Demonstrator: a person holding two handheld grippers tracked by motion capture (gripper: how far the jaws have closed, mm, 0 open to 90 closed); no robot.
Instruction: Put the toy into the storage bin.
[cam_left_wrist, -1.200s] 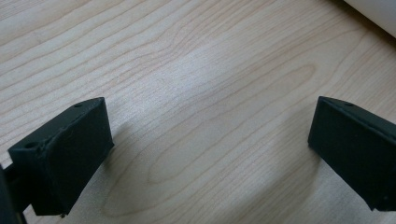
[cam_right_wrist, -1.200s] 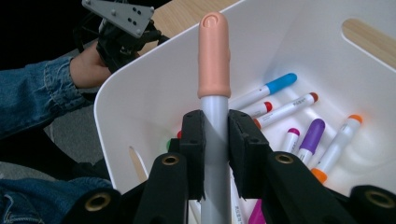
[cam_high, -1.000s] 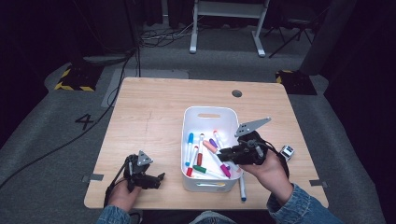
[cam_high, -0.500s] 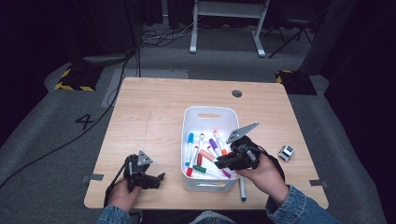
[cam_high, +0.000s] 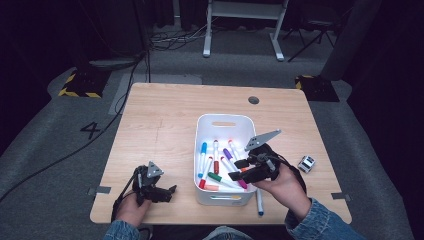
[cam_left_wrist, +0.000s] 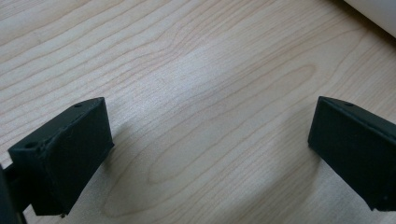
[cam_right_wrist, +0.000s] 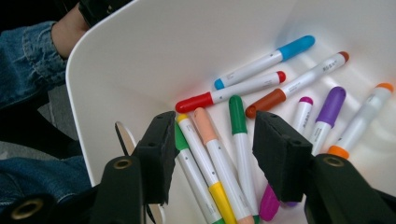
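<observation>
Left gripper (cam_high: 159, 191) is held low near the table's (cam_high: 165, 125) front-left corner, jaws spread wide over bare wood, nothing between them. Right gripper (cam_high: 239, 170) is poised over the white bin (cam_high: 223, 121) at the table's front edge, right of centre; its jaws have just been opening and stand part open above the markers (cam_right_wrist: 233, 140), none gripped. A blue marker (cam_high: 259, 202) is seen just right of the bin.

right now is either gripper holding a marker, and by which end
Nothing is held. The right gripper, jaws just opened, hovers over the markers in the white bin, pads touching none. The left gripper is open over bare table.
</observation>
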